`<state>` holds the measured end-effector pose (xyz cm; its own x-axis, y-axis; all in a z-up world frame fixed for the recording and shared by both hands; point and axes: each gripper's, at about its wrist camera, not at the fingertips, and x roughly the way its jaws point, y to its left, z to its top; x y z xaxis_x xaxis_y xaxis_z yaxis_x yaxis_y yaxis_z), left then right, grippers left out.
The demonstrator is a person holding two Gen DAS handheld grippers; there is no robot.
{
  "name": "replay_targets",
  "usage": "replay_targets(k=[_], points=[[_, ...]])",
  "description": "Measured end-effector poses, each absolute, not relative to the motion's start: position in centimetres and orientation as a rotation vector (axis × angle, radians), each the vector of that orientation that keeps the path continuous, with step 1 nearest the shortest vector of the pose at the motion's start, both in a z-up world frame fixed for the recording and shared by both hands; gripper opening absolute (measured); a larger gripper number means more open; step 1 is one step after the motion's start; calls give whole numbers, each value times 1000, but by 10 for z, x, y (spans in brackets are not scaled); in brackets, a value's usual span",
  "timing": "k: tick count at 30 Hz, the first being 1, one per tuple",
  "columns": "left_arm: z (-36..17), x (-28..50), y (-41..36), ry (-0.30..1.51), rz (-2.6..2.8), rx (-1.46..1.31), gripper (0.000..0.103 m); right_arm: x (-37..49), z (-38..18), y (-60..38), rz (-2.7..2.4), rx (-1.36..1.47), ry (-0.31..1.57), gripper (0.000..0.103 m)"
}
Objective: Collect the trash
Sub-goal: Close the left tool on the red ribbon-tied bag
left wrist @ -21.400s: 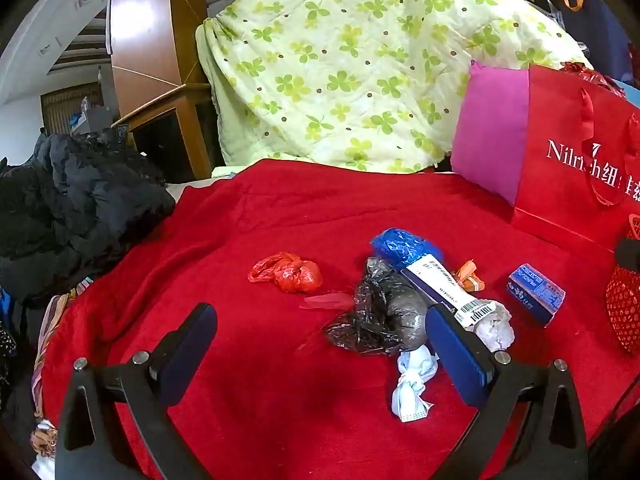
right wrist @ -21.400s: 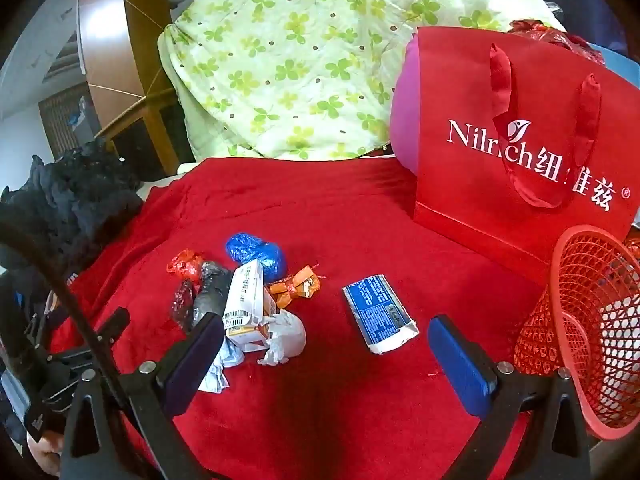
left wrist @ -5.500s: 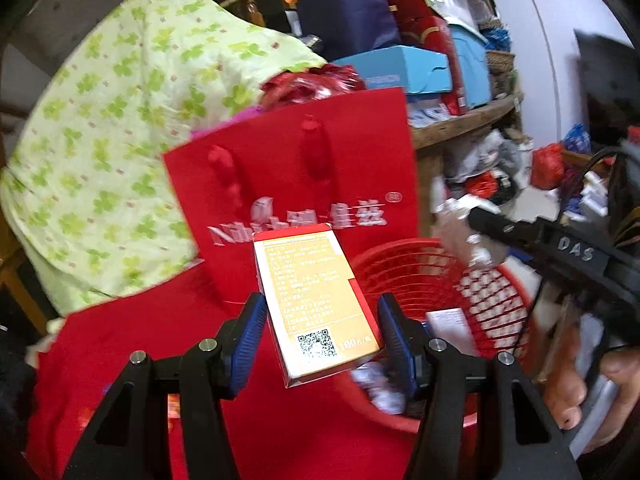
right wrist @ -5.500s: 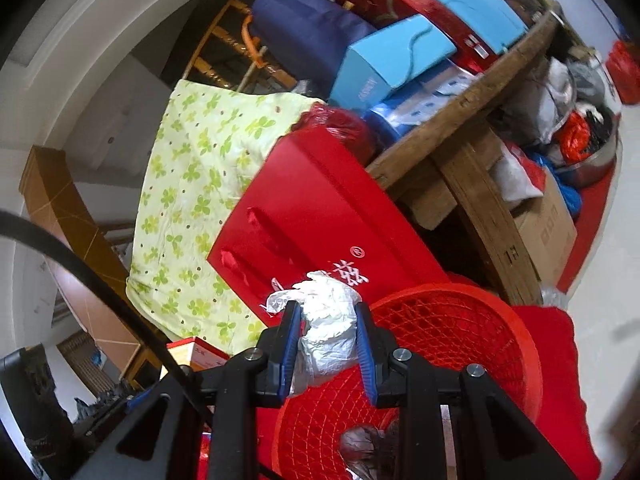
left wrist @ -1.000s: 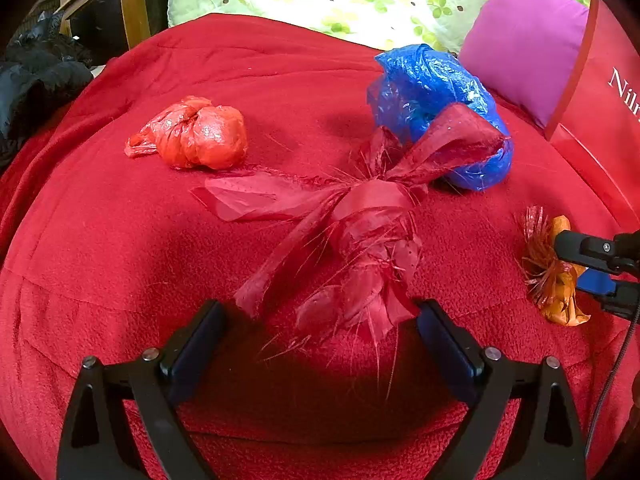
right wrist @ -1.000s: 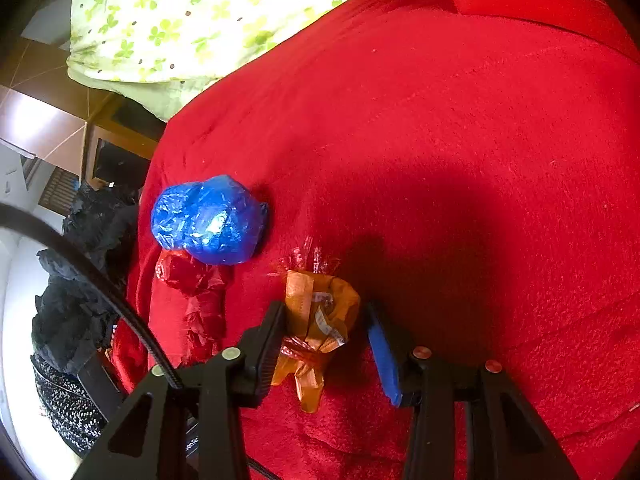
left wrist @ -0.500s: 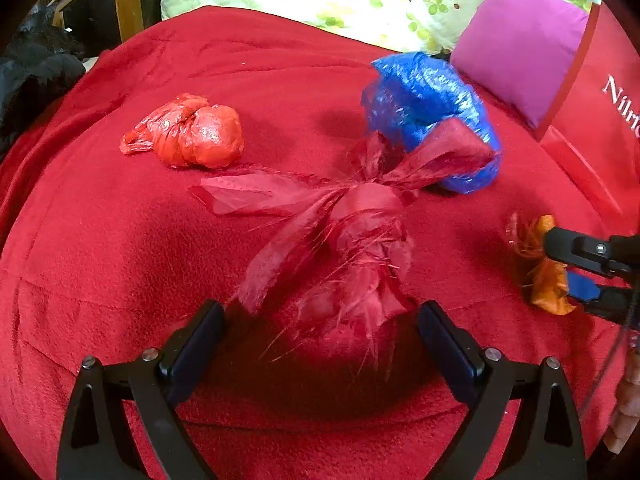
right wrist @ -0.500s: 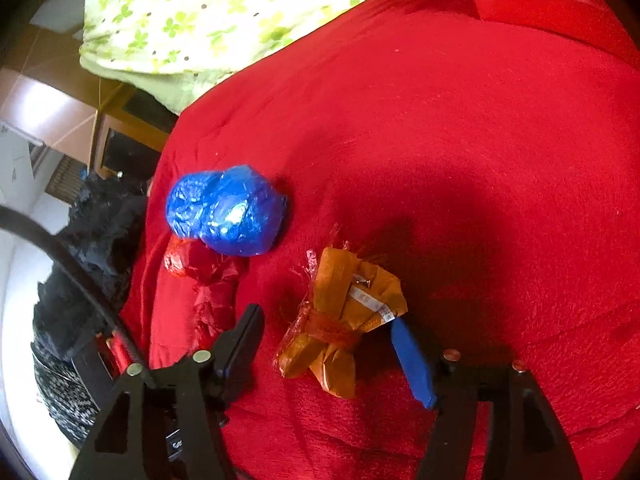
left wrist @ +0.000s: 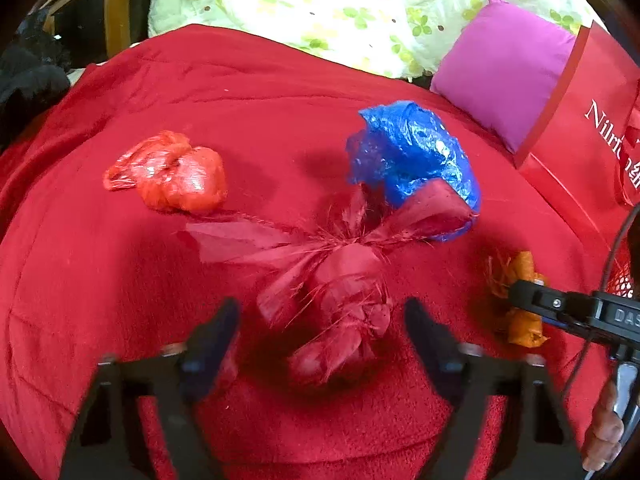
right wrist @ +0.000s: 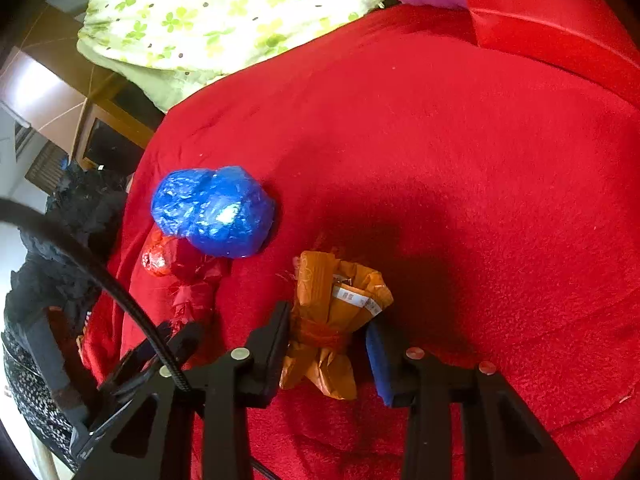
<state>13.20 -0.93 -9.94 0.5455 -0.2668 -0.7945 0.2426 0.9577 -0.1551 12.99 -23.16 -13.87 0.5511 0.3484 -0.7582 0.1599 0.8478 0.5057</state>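
One orange wrapper (right wrist: 332,320) (upright), right gripper (right wrist: 326,344) astride

A big red blanket (left wrist: 260,92) lay under the tongs and spread out ahead of them. Far ahead of the tongs sat a light green quilt with clover leaves (left wrist: 340,4). A pink pillow (left wrist: 508,76) leaned ahead and to the right, touching a red paper bag (left wrist: 588,120). Dark clothes (left wrist: 28,76) were piled far to the left.
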Motion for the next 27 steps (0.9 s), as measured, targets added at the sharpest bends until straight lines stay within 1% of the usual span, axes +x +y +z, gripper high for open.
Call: replay_targets(k=[1,4,7,16,20,27], points=[[-102,135,-13,958,-323,-34,51,129,-136,-231,119,564,986,39],[-104,141,-17,958,-356,-60,37,126,-128,-227,119,526,957,39],[-102,141,-17,956,-350,-79,32,119,-121,-225,128,513,933,39],[-80,109,-25,892,-245,31,31,110,-96,-231,146,480,856,39],[-65,89,-27,828,-200,116,31,100,-82,-233,160,461,808,39],[-41,64,-25,768,-187,121,31,90,-65,-230,176,434,741,39]])
